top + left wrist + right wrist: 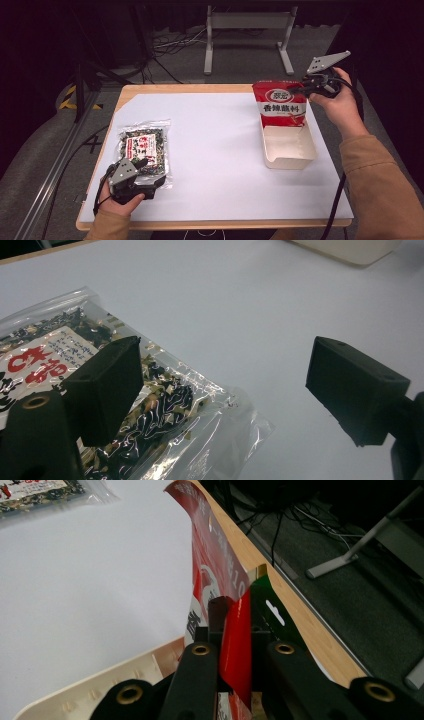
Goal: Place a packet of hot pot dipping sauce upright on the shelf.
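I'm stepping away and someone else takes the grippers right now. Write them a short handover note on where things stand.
Right gripper: jaws shut on the top edge of the red pouch, which stands upright at the far end of the cream tray.
Left gripper: jaws open, one over the clear seaweed packet, not gripping it.
Done: pouch brought to the tray.
Left: probably release the pouch, then grip the packet lying flat on the white sheet and move it over.

The high view looks forward and down over the whole white-covered wooden desk [220,150]. Each tool view sits close above it. All three views share the clear plastic seaweed packet [145,150] [125,410] [35,492].
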Demonstrator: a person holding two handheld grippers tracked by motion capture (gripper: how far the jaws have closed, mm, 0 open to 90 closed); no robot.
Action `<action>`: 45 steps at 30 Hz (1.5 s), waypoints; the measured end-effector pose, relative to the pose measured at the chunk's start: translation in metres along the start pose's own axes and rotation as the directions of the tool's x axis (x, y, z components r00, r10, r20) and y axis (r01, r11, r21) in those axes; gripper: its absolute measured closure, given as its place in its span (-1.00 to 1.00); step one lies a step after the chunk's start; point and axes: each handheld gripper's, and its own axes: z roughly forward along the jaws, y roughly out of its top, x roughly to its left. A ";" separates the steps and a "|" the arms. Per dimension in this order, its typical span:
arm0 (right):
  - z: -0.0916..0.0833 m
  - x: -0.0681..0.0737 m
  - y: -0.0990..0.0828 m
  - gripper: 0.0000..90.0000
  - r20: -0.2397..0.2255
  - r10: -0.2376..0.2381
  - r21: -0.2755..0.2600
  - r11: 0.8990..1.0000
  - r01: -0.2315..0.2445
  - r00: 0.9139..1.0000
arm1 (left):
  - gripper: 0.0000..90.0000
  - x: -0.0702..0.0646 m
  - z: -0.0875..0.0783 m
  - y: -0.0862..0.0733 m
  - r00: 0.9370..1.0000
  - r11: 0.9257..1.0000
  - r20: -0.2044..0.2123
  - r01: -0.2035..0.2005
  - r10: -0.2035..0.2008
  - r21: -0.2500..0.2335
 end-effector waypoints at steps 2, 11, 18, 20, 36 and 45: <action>0.002 0.000 -0.005 0.93 0.013 0.010 0.043 0.999 -0.011 1.000 | -0.66 0.000 0.001 0.000 1.000 1.000 0.005 0.003 -0.003 -0.001; 0.001 -0.005 -0.022 0.95 0.039 0.092 0.049 0.994 -0.093 0.995 | -0.66 -0.001 0.004 0.002 1.000 1.000 0.011 0.001 -0.001 -0.002; 0.001 -0.006 -0.025 0.95 0.058 0.124 0.052 0.991 -0.127 0.991 | -0.66 0.001 0.003 0.004 1.000 1.000 0.008 0.005 -0.005 -0.004; 0.001 -0.007 -0.026 0.95 0.064 0.129 0.057 0.989 -0.133 0.990 | -0.67 0.002 0.002 0.004 1.000 1.000 -0.001 0.011 -0.011 -0.003; -0.006 0.004 -0.020 0.25 0.100 0.180 -0.045 0.983 -0.176 0.979 | -0.82 0.010 0.002 0.011 0.999 0.999 -0.017 0.045 -0.044 0.028; -0.025 0.018 -0.009 -0.17 0.136 0.152 -0.148 0.980 -0.132 0.979 | -0.83 0.011 0.004 0.012 0.999 0.999 -0.014 0.033 -0.032 0.041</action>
